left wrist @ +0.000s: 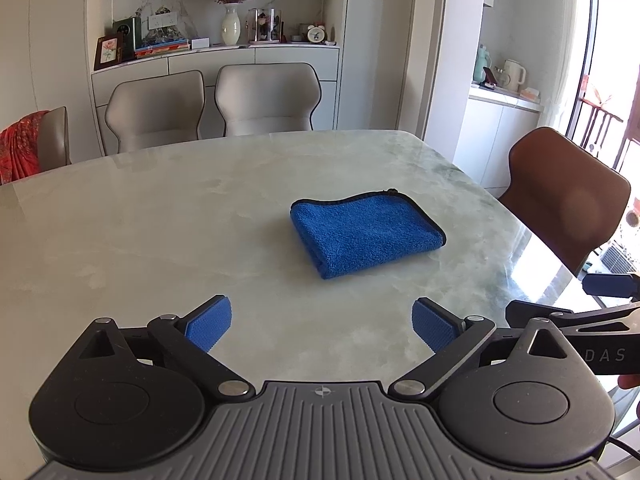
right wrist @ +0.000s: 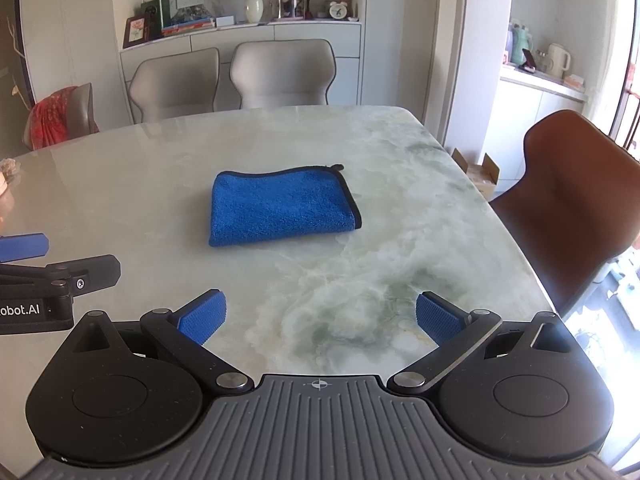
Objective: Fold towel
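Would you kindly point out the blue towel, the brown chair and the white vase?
blue towel (right wrist: 280,208), right wrist view, middle of top layer.
brown chair (right wrist: 580,208), right wrist view, backrest.
white vase (left wrist: 231,30), left wrist view, belly.

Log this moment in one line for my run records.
towel: folded, on table | left gripper: open, empty | right gripper: open, empty

table (right wrist: 120,200) bare around towel (right wrist: 280,208) | brown chair (right wrist: 580,208) beside edge
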`<state>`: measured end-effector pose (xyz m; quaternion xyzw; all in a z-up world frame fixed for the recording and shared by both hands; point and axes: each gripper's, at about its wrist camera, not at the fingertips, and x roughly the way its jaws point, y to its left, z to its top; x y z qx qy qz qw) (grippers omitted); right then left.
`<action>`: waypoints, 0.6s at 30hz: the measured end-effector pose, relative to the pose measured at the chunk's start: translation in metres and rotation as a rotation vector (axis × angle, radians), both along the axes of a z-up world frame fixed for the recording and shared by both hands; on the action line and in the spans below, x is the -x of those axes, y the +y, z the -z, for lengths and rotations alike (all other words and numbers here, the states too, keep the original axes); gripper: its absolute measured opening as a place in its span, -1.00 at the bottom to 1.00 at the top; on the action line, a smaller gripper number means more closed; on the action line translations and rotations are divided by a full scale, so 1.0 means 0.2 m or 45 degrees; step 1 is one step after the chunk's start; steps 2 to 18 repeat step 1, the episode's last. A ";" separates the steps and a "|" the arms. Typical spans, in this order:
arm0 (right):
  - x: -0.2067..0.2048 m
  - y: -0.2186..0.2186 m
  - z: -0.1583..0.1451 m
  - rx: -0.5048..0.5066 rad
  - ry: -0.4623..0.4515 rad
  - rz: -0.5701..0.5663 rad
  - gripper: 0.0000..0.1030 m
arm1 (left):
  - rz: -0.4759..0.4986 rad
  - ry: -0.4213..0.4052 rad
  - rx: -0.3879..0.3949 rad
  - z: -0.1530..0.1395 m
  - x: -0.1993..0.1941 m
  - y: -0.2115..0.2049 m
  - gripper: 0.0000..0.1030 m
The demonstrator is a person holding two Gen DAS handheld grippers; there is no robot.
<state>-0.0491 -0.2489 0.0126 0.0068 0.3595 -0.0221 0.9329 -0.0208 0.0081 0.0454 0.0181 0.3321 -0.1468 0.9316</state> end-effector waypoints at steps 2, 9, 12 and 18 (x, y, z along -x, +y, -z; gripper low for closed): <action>0.00 0.00 0.00 0.001 0.001 -0.001 0.99 | 0.000 0.000 0.003 0.00 0.00 0.00 0.93; 0.00 0.00 0.00 0.001 0.001 -0.001 0.99 | 0.000 0.000 0.003 0.00 0.00 0.00 0.93; 0.00 0.00 0.00 0.001 0.001 -0.001 0.99 | 0.000 0.000 0.003 0.00 0.00 0.00 0.93; 0.00 0.00 0.00 0.001 0.001 -0.001 0.99 | 0.000 0.000 0.003 0.00 0.00 0.00 0.93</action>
